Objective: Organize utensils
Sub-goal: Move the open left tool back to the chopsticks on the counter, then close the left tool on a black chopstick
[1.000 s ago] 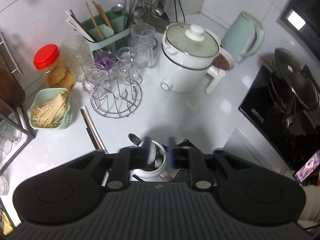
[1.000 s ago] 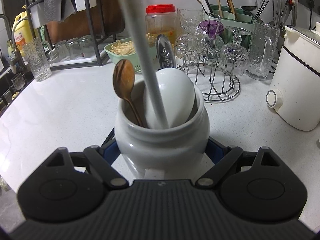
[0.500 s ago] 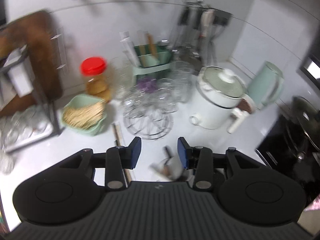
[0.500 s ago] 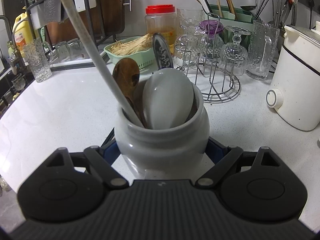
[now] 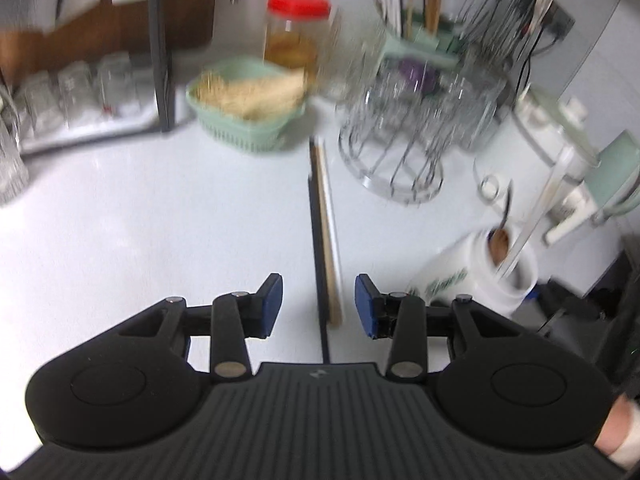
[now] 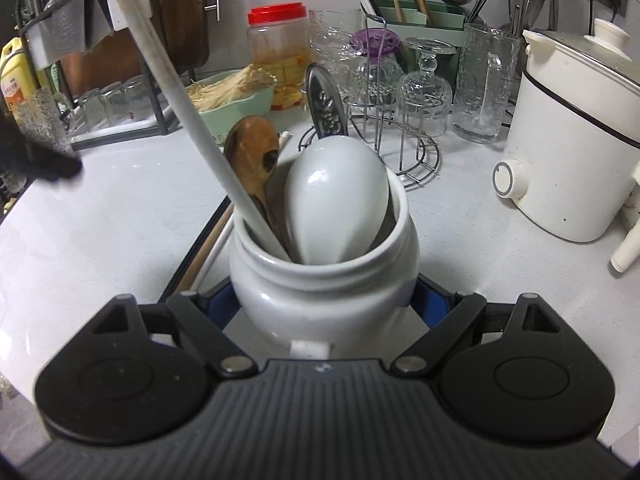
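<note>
My right gripper [image 6: 325, 300] is shut on a white ceramic jar [image 6: 320, 288] standing on the counter. The jar holds a long white handle [image 6: 188, 112] leaning left, a wooden spoon [image 6: 252, 156], a white ladle [image 6: 336, 196] and an embossed metal handle [image 6: 326, 104]. The left wrist view, blurred, has that jar [image 5: 472, 276] at the right. My left gripper [image 5: 319, 306] hangs open and low over three long sticks [image 5: 326, 240] lying side by side on the counter: one black, one wooden, one white. Their near ends lie between the blue pads [image 5: 270, 304], untouched.
A green basket of thin sticks [image 5: 244, 108], a red-lidded jar [image 5: 298, 32], a wire rack of glasses [image 5: 400, 128], a green chopstick caddy [image 6: 408, 12] and a white cooker [image 6: 572, 132] line the back. A dark dish rack [image 5: 160, 60] stands at left. A dark blur [image 6: 44, 164] shows at the left edge.
My left gripper left the spot above the jar, swung left and dropped low over the sticks on the counter, jaws wider. The white handle in the jar tipped to lean left. The right gripper stayed put.
</note>
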The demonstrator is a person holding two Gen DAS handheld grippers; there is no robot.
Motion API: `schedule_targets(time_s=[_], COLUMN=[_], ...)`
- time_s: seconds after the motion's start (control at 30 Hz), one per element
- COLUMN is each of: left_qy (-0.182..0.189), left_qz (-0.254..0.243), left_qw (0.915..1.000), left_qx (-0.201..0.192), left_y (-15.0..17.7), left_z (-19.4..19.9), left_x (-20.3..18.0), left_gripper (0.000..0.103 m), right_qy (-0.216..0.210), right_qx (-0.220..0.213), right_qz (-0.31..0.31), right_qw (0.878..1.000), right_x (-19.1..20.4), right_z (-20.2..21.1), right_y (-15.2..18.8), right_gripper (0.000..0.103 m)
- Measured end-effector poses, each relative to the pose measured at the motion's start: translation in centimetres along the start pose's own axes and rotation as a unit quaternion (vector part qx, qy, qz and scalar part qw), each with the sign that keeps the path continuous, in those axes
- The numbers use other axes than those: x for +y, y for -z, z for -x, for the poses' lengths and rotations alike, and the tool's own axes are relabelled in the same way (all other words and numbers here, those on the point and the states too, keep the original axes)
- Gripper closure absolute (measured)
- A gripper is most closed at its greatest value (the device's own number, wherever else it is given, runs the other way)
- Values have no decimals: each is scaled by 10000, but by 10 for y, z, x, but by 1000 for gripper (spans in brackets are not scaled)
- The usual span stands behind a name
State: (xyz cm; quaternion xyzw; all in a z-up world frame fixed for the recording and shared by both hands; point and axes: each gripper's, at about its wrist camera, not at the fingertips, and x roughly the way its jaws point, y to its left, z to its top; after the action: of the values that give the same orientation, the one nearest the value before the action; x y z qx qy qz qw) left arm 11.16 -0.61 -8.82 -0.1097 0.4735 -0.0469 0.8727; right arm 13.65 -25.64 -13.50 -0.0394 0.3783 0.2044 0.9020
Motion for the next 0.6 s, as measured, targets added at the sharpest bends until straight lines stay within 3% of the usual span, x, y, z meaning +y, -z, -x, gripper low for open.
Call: schedule_targets(time_s=[0.33, 0.4, 0.6], left_qy=[73, 289, 208], left_qz=[145, 126, 67], left_qw=[9989, 9985, 9982], left_qx=[429, 454, 566], left_y=[47, 53, 64], left_z=[-46, -50, -66], left_x=[15, 13, 0], left_gripper=[59, 66, 88], right_qy=[73, 77, 94], right_qx=[132, 152, 191], right_qz=[-13, -8, 17], right_qw=[9999, 9999, 9998], right_x=[3, 3, 3], right_z=[-1, -1, 0], right_y=[-4, -4, -4], right_gripper=[12, 12, 12])
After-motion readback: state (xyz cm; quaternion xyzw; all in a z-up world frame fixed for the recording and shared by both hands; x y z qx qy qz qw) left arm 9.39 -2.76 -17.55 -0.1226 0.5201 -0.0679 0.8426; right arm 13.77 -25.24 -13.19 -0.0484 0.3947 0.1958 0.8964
